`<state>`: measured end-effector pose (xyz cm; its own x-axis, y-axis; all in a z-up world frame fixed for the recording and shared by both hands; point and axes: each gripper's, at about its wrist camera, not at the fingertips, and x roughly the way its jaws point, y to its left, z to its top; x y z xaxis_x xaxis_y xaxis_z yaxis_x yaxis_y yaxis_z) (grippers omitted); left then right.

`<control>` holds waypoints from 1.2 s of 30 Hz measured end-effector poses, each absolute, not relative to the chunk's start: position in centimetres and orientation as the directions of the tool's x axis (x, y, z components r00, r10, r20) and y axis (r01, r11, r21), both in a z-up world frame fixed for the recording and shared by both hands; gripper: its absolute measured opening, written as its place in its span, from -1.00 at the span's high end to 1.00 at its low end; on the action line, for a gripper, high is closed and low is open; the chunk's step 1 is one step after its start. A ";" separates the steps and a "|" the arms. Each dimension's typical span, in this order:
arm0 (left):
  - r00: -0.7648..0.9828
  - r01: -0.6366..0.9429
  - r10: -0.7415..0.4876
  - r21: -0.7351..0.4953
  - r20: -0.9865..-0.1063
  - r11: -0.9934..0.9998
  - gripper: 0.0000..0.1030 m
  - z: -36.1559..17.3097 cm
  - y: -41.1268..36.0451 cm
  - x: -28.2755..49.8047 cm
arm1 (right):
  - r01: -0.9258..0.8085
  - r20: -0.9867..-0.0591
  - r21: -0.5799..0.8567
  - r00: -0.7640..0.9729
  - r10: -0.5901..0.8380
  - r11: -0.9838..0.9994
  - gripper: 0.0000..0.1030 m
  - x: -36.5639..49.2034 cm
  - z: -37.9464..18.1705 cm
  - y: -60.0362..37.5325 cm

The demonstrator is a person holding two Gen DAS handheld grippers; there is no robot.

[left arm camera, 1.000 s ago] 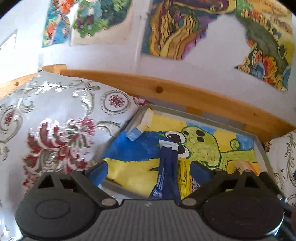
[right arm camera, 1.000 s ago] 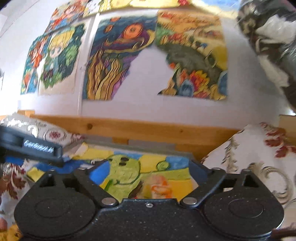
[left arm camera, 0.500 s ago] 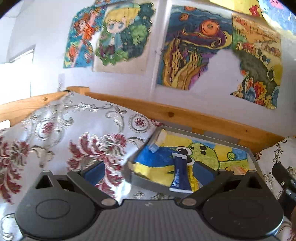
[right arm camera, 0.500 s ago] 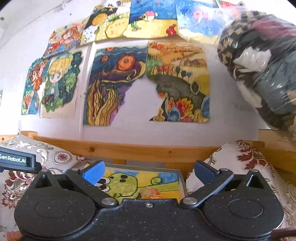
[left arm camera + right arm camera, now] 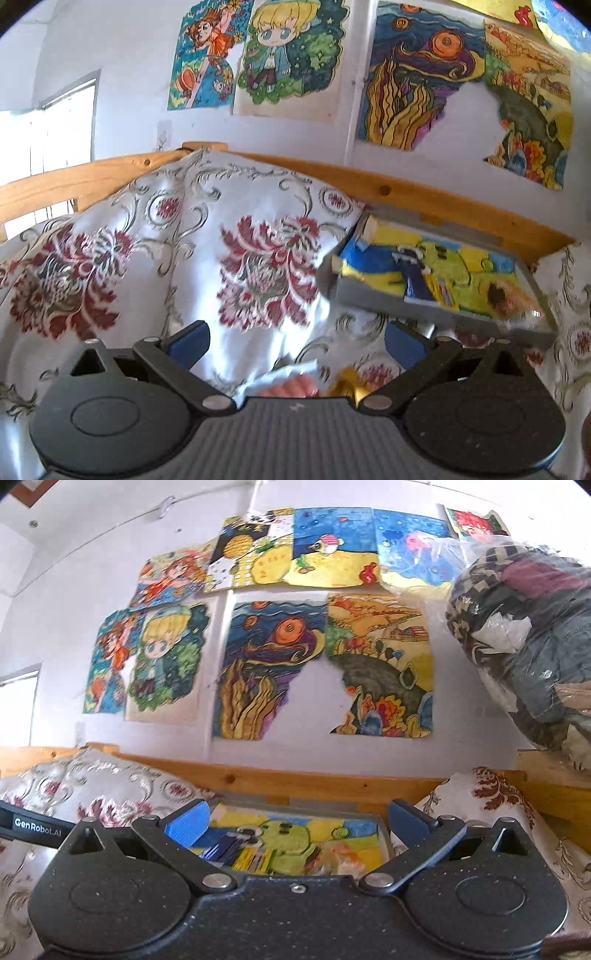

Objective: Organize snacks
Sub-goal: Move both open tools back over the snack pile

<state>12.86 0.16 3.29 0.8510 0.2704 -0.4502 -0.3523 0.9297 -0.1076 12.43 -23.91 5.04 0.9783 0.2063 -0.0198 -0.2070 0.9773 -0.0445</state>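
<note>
A grey tray (image 5: pixel 384 301) lined with a colourful drawing lies between two floral pillows. In it a dark blue snack packet (image 5: pixel 417 284) rests beside a yellow one (image 5: pixel 445 293). My left gripper (image 5: pixel 295 343) is open and holds nothing; it hangs back and to the left of the tray, over the pillow. Just under it show a gold wrapper (image 5: pixel 347 384) and something pinkish, both partly hidden. My right gripper (image 5: pixel 297 821) is open and holds nothing, raised in front of the tray (image 5: pixel 280 806), where the blue packet (image 5: pixel 225 847) and the yellow packet (image 5: pixel 251 860) show blurred.
A large floral pillow (image 5: pixel 221 258) fills the left; another pillow (image 5: pixel 498 812) sits right of the tray. A wooden rail (image 5: pixel 295 779) runs behind, under a wall of drawings. A plastic-wrapped bundle of clothes (image 5: pixel 517 635) hangs at upper right. The left gripper's body (image 5: pixel 33 827) shows at the left edge.
Both grippers have drawn back and up from the tray, which now looks smaller and farther. The left one has also shifted left over the pillow. Both stayed open.
</note>
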 end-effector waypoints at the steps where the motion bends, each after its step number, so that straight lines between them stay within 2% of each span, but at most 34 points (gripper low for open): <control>1: 0.852 -0.344 0.262 -0.106 -0.453 0.933 -0.99 3.1 0.3 12.3 | -0.210 -0.027 -0.050 0.978 0.209 0.976 -0.99 11.9 4.9 -23.8; 14: 0.843 -0.230 0.173 -0.051 -0.509 0.972 -0.99 0.3 0.9 8.1 | -0.210 -0.168 -0.067 0.966 0.196 0.975 -0.99 6.6 3.4 -23.7; 23: 0.824 -0.131 0.119 0.018 -0.553 0.991 -0.99 -1.2 0.2 6.7 | -0.215 -0.344 -0.047 0.920 0.187 0.975 -0.99 5.1 1.8 -23.4; 28: 0.784 -0.101 0.092 0.021 -0.614 0.995 -0.99 -2.1 0.3 6.8 | -0.227 -0.441 -0.064 0.880 0.177 0.972 -0.99 5.5 0.8 -22.6; 36: 0.747 -0.108 0.106 0.037 -0.657 0.993 -0.99 -3.2 0.7 6.8 | -0.272 -0.526 -0.115 0.833 0.174 0.955 -0.99 6.3 -0.4 -21.2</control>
<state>6.76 0.65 -3.24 0.7468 0.1057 -0.6566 -0.1082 0.9934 0.0370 6.34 -21.20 -0.38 0.8328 0.1739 -0.5256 -0.2723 0.9553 -0.1154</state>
